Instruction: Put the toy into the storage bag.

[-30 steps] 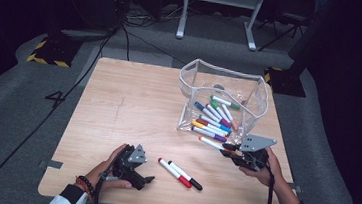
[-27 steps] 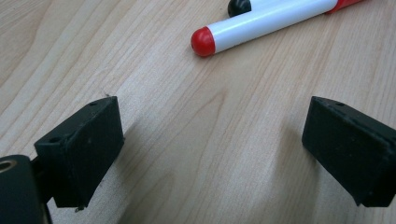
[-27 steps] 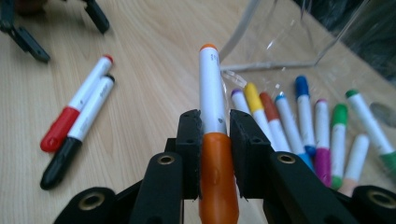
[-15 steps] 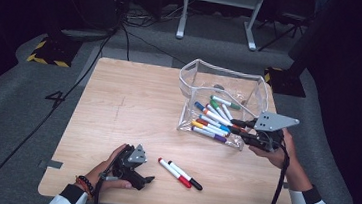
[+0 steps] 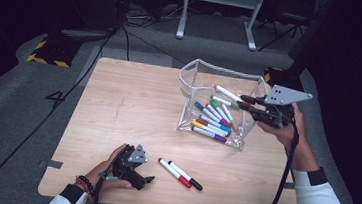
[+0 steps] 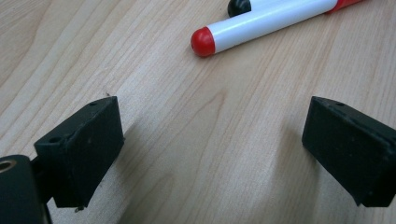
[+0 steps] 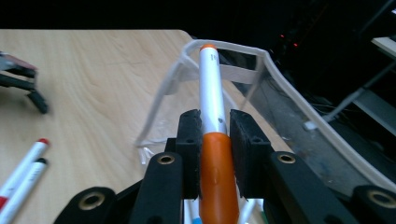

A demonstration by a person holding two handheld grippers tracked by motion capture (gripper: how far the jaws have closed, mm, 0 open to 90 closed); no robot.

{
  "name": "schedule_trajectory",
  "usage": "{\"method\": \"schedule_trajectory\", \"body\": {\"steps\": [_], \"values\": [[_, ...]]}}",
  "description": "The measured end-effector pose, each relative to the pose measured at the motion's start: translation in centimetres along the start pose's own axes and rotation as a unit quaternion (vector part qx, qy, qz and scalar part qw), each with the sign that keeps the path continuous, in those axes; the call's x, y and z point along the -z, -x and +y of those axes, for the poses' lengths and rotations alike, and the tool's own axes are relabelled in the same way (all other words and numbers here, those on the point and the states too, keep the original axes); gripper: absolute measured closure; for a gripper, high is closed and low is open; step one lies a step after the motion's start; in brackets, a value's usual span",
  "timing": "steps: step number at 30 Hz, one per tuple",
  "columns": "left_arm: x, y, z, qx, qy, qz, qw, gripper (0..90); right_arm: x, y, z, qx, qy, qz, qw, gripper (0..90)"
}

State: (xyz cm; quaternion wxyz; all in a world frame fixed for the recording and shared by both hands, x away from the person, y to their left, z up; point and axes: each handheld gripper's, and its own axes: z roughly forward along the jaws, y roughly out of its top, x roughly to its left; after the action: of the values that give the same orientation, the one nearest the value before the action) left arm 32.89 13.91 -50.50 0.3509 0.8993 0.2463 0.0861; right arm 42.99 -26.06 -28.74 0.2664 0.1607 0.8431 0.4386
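Note:
My right gripper [image 5: 247, 101] is shut on an orange-capped white marker [image 7: 212, 126], held level over the open top of the clear pouch [image 5: 191, 83]; that marker [image 5: 228, 93] points left across the pouch mouth. Inside the pouch lie several coloured markers [image 5: 211, 121]. My left gripper [image 5: 147, 180] rests low on the table near the front edge, jaws open with bare wood between them [image 6: 212, 154]. Just right of it lie a red-capped marker [image 5: 174, 172] and a black-capped marker [image 5: 185, 175]; the red one's cap [image 6: 203, 41] shows ahead of the left jaws.
The wooden table [image 5: 124, 101] has free room across its left and middle. Cables [image 5: 125, 31] and a metal stand [image 5: 217, 15] sit on the floor beyond the far edge. A black cable [image 5: 285, 167] trails from the right gripper along the forearm.
The right gripper rose from the table beside the pouch and moved back, carrying the orange marker up over the pouch's opening. The left gripper stayed put.

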Motion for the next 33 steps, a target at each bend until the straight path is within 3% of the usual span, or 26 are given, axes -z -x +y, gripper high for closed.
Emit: {"method": "schedule_trajectory", "body": {"steps": [6,14,24,28,30,33], "values": [[0.0,0.0,0.0,0.000,0.000,0.000,1.0000,5.6,-1.7,2.6,0.0,-0.027,-0.020,-0.008,0.9994,74.4],[0.0,0.0,0.0,0.000,0.000,0.000,1.0000,5.7,-4.5,4.6,-0.9,-0.056,-0.071,-0.005,0.9959,74.4],[0.0,0.0,0.0,-0.001,0.000,0.000,1.0000,5.7,-7.1,5.1,-2.1,-0.085,-0.155,0.009,0.9843,74.4],[0.0,0.0,0.0,-0.001,0.000,0.000,1.0000,5.7,-7.6,4.8,-2.4,-0.091,-0.183,0.033,0.9784,74.3],[0.0,0.0,0.0,0.000,0.000,0.000,1.0000,5.7,-7.9,4.6,-2.5,-0.094,-0.191,0.059,0.9752,74.3],[0.0,0.0,0.0,-0.001,0.000,0.000,1.0000,5.6,-7.9,4.5,-2.5,-0.093,-0.199,0.073,0.9728,74.2]]}}
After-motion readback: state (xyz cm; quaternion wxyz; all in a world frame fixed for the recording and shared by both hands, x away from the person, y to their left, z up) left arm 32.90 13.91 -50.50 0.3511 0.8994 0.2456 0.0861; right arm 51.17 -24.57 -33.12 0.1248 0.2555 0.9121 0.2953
